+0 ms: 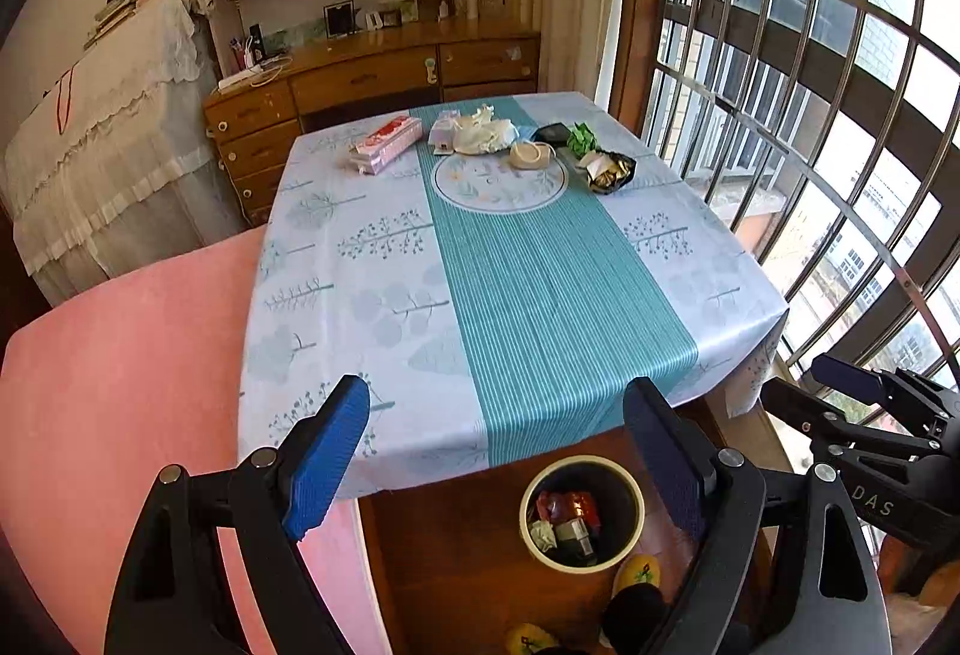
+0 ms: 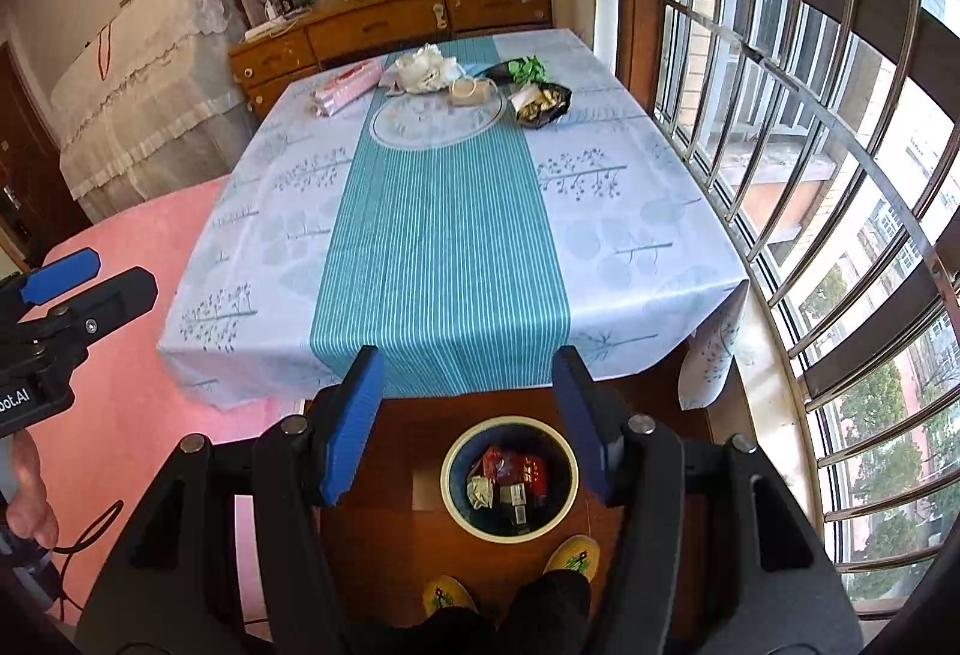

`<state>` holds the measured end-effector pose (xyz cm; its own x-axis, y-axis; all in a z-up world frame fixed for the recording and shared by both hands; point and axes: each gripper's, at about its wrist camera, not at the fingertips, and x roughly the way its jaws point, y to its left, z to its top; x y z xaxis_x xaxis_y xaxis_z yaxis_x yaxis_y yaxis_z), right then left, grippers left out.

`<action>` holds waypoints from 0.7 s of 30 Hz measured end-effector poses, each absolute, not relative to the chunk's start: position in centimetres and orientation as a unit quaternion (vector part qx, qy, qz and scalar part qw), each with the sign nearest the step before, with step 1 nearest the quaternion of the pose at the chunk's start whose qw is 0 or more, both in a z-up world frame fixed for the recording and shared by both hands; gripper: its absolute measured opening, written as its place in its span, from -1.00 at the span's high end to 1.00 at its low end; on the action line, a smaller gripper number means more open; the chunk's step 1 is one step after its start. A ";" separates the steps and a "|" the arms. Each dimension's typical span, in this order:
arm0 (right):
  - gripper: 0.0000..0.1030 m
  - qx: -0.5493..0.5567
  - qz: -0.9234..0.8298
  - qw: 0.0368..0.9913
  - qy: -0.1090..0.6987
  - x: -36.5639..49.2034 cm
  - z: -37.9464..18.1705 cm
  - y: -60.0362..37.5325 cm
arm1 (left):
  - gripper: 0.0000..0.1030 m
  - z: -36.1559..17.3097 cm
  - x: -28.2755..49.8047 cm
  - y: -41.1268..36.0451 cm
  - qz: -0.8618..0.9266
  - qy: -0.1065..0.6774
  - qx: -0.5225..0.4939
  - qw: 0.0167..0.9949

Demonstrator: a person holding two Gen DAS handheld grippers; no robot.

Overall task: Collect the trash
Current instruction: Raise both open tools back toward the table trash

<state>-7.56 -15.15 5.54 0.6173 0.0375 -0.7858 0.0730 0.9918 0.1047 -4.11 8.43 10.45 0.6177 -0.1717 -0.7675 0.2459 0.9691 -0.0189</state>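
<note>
At the counter's [image 1: 540, 307] far end lies the trash [image 1: 609, 172]; on the floor below the near edge stands the part-filled bin [image 2: 510, 478]; left tongs [image 1: 498, 469] and right tongs [image 2: 468, 433] gape wide, empty.

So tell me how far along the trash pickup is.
Done: the bin on the floor at the near edge of the table already holds several wrappers. In hand: nothing; the left hand-held gripper and right hand-held gripper are both open and empty. Left: at the table's far end, the white plastic bag, black snack bag, green wrapper and pink box.
</note>
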 end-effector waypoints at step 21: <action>-0.07 0.092 -0.011 0.922 0.377 5.9 10.7 -25.0 | -0.74 16.0 11.4 -1.5 -0.114 0.384 0.072 0.914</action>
